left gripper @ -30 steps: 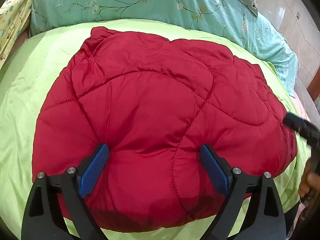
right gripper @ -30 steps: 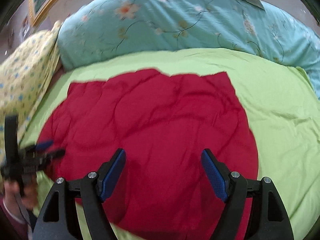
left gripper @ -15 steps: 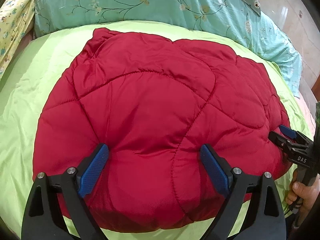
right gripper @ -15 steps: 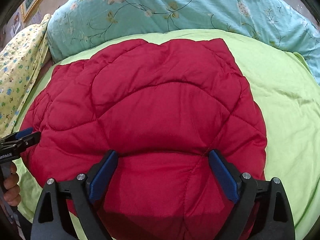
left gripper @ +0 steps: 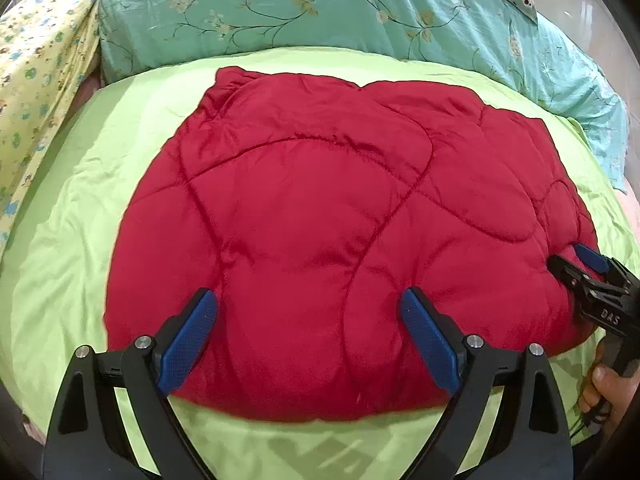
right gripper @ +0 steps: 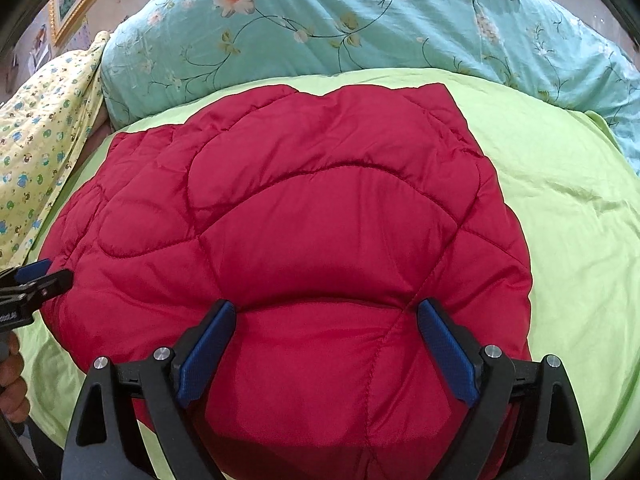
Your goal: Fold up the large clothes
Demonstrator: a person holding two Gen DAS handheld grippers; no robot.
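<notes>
Lowered right gripper (right gripper: 326, 312) meets red quilt (right gripper: 300, 220); teal bedding (right gripper: 360, 32) lies behind.

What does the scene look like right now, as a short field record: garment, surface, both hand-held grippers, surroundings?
garment: red quilted jacket, lying puffy and folded on the bed
surface: lime green sheet
left hand-held gripper: open, over the jacket's near edge, nothing gripped
right hand-held gripper: open, jaws have just been opening, jacket fabric below, not pinched
behind: teal floral duvet
left side: yellow printed cloth
</notes>
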